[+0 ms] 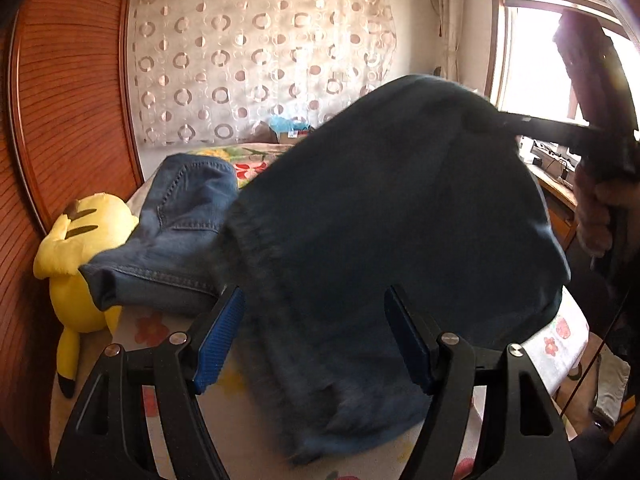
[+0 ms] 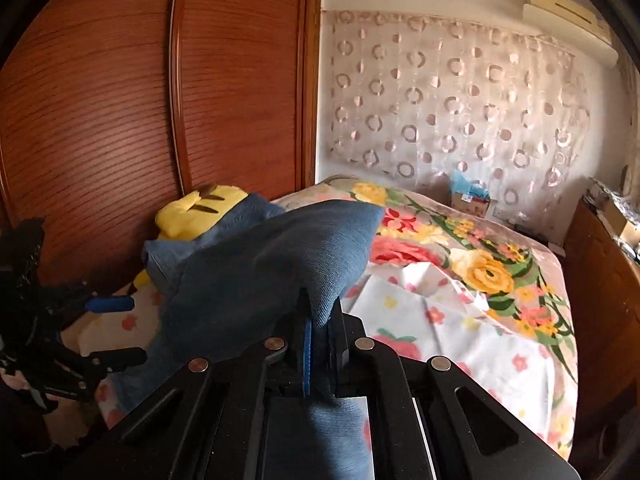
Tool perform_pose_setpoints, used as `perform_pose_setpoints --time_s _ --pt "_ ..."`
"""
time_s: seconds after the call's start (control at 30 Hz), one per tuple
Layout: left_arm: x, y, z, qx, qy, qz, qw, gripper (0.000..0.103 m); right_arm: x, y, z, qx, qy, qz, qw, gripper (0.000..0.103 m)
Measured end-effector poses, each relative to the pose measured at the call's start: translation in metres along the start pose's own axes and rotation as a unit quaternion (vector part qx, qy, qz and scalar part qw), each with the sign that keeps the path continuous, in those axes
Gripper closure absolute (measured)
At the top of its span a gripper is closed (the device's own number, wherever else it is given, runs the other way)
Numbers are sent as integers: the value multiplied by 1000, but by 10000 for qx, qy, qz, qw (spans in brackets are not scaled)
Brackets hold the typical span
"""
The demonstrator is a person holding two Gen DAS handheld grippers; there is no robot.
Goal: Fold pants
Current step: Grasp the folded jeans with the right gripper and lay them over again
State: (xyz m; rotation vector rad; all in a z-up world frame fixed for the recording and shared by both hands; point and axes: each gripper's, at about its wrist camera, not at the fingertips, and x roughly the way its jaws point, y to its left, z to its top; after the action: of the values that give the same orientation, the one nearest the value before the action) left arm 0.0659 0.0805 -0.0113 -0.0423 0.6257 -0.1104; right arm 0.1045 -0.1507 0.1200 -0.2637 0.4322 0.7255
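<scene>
Blue jeans (image 1: 392, 216) lie partly on the bed, with one part lifted into the air. In the left wrist view my left gripper (image 1: 316, 340) is open, its blue pads on either side of the hanging denim without pinching it. My right gripper (image 2: 320, 316) is shut on a fold of the jeans (image 2: 280, 272) and holds it up above the bed. The right gripper also shows in the left wrist view (image 1: 516, 120) at the upper right, gripping the raised cloth. The left gripper shows in the right wrist view (image 2: 116, 328) at the left, open.
A yellow plush toy (image 1: 84, 248) lies by the wooden wardrobe (image 1: 68, 120) at the left. The bed (image 2: 460, 304) has a floral cover and a white flowered sheet. A wooden desk (image 2: 600, 300) stands at the right. A small box (image 2: 470, 198) sits at the bed's far end.
</scene>
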Motion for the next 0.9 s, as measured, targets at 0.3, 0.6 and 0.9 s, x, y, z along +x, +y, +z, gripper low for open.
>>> perform_pose_setpoints --time_s 0.3,0.6,0.9 --pt "6 -8 4 128 2 -76 9999 30 -28 -85 -29 609 513 -971 9921 98" --pt "35 -37 14 388 177 -303 9986 30 1 -138 -84 1448 1038 -1289 9755 94" --pt "52 -71 18 620 307 -521 9962 30 14 -127 -83 1501 1274 -1366 9709 61"
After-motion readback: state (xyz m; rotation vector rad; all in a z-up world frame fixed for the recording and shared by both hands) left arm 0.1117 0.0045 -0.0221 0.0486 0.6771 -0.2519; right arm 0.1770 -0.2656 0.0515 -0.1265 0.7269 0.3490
